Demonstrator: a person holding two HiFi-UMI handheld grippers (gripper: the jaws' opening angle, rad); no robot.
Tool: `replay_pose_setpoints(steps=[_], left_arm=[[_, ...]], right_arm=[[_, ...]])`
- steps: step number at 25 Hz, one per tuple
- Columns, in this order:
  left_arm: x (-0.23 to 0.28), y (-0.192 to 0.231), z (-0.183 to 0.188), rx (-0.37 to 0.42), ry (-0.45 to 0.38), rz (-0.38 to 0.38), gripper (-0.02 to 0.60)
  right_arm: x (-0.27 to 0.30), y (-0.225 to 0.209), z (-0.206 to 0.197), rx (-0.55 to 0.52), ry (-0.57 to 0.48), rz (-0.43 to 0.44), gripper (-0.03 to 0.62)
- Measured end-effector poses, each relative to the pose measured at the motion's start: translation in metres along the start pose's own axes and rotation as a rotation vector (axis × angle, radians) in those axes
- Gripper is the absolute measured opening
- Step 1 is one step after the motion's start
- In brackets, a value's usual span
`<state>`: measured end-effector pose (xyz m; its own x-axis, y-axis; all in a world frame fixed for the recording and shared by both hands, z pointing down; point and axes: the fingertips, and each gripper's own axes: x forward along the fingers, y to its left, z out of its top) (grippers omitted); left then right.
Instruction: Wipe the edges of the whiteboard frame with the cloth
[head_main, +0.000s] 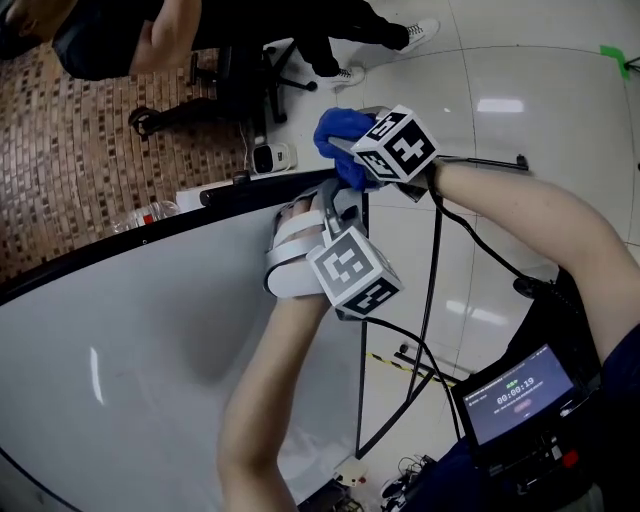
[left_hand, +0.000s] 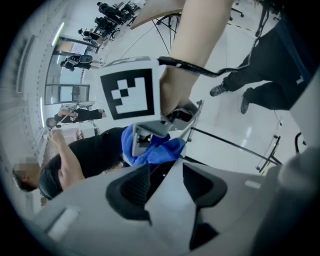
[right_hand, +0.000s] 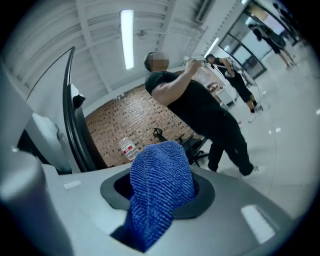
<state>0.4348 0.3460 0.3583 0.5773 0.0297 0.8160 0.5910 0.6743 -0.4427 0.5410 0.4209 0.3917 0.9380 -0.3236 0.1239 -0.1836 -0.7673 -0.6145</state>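
Both grip: left gripper (left_hand: 167, 176) the whiteboard frame (right_hand: 75, 135), right gripper (right_hand: 159, 194) the cloth (right_hand: 161, 165) (its length running out along the jaws).

The cloth (head_main: 335, 135) is bright blue, finely ribbed; the whiteboard (head_main: 150, 340) is white, its frame (head_main: 262, 188) black; the floor (head_main: 60, 160) shows a brown brick pattern.

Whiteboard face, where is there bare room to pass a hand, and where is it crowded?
Bare: the wide whiteboard face below the whiteboard frame's top edge, left of the person's left forearm. Crowded: the top right corner, where the left gripper clamps the frame and the right gripper holds the blue cloth beside it.
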Motion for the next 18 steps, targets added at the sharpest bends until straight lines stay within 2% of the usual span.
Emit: replay_pose_setpoints(steps=[2, 3, 7, 11, 14, 18], left_arm=[[-0.006, 0.002, -0.004, -0.001, -0.001, -0.001, 0.206], [-0.009, 0.002, -0.005, -0.002, -0.006, -0.006, 0.206], [-0.005, -0.005, 0.0, 0.004, -0.012, -0.034, 0.206], [0.003, -0.027, 0.016, 0.002, -0.044, -0.066, 0.206], [0.001, -0.033, 0.027, -0.004, -0.074, -0.059, 0.21], [-0.002, -0.05, 0.036, -0.051, -0.117, -0.072, 0.212]], right_arm=[[-0.004, -0.005, 0.001, 0.106, 0.014, 0.004, 0.158], [-0.007, -0.006, -0.003, 0.125, 0.033, -0.002, 0.158], [-0.006, 0.003, -0.036, 0.089, 0.09, 0.047, 0.158], [-0.002, 0.005, -0.04, 0.095, 0.106, 0.085, 0.158], [-0.006, 0.001, -0.043, 0.099, 0.136, 0.075, 0.158], [-0.018, -0.005, -0.053, 0.123, 0.15, 0.052, 0.158]])
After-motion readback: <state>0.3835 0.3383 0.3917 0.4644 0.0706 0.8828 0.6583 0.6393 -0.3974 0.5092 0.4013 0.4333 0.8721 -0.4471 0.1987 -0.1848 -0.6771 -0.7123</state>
